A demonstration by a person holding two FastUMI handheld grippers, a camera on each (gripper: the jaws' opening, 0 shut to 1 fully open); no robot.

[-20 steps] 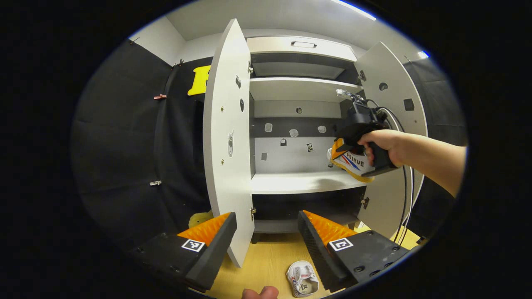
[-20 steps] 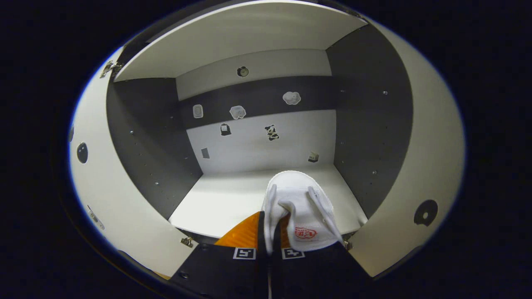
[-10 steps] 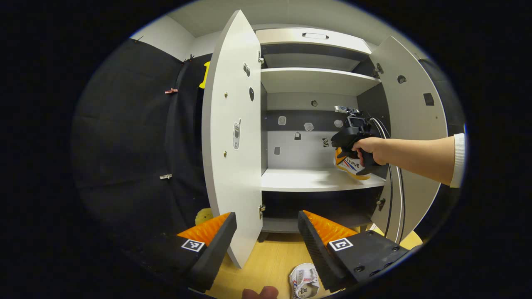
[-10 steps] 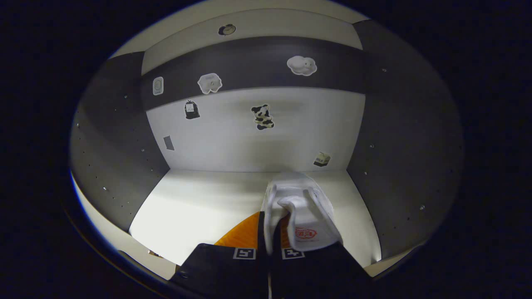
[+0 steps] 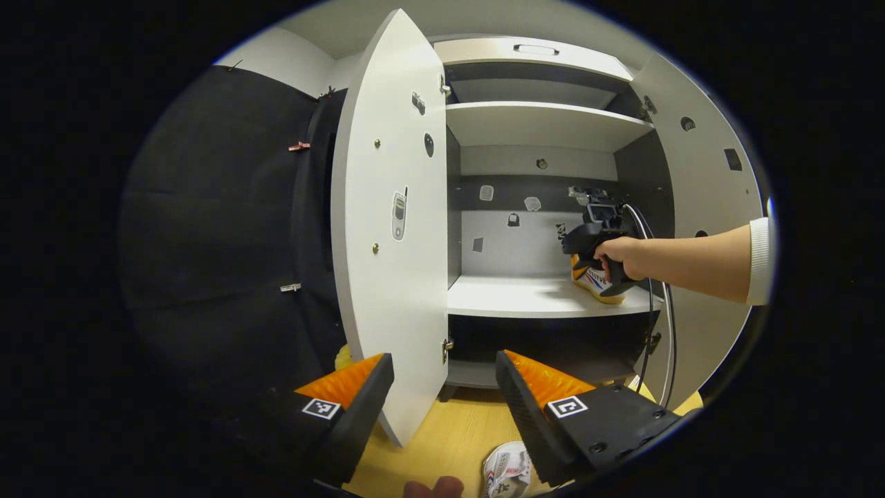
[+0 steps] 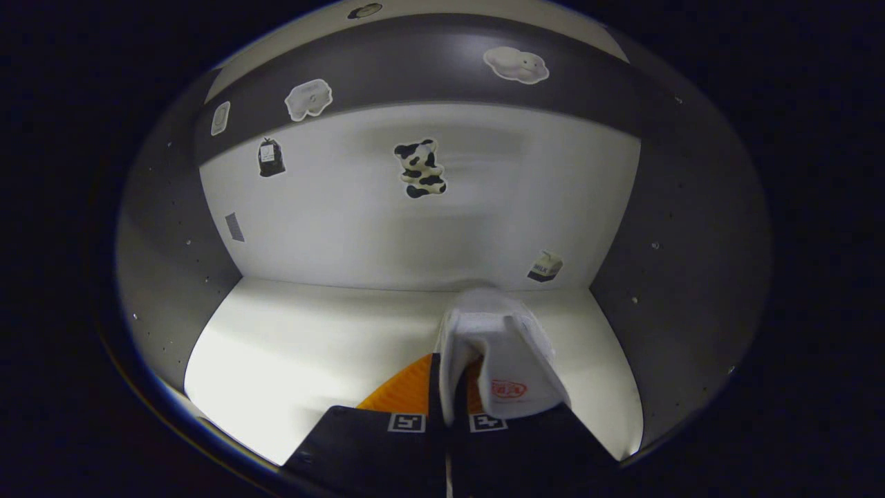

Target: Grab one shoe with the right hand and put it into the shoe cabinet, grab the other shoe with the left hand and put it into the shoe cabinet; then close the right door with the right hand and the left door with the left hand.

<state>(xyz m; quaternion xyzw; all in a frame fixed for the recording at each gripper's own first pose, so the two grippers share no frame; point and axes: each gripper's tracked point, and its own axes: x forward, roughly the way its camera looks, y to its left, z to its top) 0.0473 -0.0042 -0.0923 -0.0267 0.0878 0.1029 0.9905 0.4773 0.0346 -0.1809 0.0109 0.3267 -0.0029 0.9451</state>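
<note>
My right gripper (image 6: 453,387) is shut on the edge of a white shoe (image 6: 501,360), held deep inside the shoe cabinet just above the middle shelf (image 6: 325,346), near the right wall. In the left gripper view that same shoe (image 5: 594,280) sits low over the shelf (image 5: 525,297), under the right gripper (image 5: 598,238) and the hand (image 5: 626,252) holding it. My left gripper (image 5: 442,387) stands open in front of the cabinet, nothing between its fingers. The other white shoe (image 5: 506,470) lies on the wooden floor just below it.
Both cabinet doors stand open: the left door (image 5: 394,221) swings out toward me, the right door (image 5: 705,166) lies behind the arm. Stickers dot the cabinet's back panel (image 6: 422,200). A cable (image 5: 646,346) hangs from the right gripper. Something yellow (image 5: 342,356) lies behind the left door.
The right gripper has carried its shoe deeper into the cabinet and lower toward the shelf. The left gripper view has shifted slightly left and closer; its fingers stay open.
</note>
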